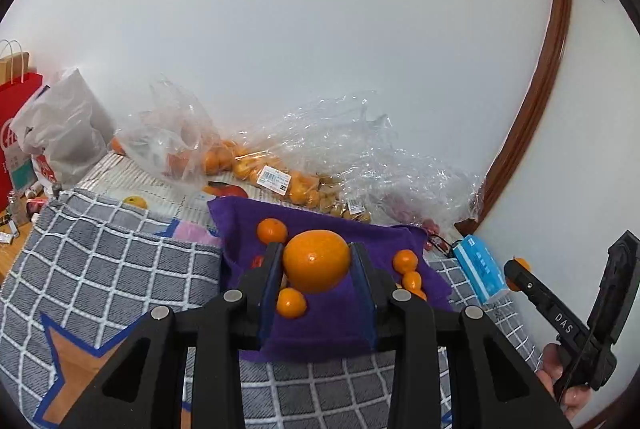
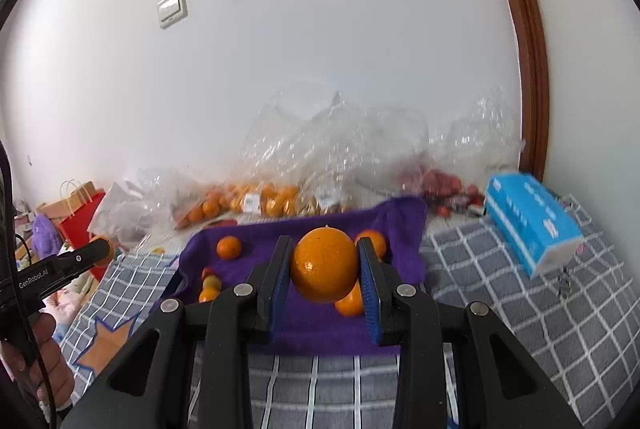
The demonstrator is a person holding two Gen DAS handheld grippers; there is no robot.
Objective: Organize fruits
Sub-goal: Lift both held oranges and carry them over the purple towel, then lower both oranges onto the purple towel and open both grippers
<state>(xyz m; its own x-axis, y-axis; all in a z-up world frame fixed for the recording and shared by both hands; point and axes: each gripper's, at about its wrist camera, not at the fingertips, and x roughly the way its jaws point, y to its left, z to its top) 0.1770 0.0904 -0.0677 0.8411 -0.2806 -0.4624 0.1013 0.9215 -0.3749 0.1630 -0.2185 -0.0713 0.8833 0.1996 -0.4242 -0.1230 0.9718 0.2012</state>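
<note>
A grey checked cloth (image 1: 100,269) covers the table, with a purple cloth (image 1: 320,329) on it. Clear bags (image 1: 280,157) of fruit lie along the wall. Each tool, left (image 1: 316,261) and right (image 2: 324,265), is clamped on an orange (image 1: 316,259), (image 2: 324,265) above the purple cloth, where small oranges (image 1: 272,231) lie.

I have a large orange (image 1: 317,260) pinched between the pads of my left tongs (image 1: 316,259), and another large orange (image 2: 325,264) clamped the same way in my right tongs (image 2: 325,265). Both are smooth, glossy and held clear above the purple cloth (image 1: 320,333). Small mandarins (image 1: 272,230) lie scattered on it below and beside both tongs.
</note>
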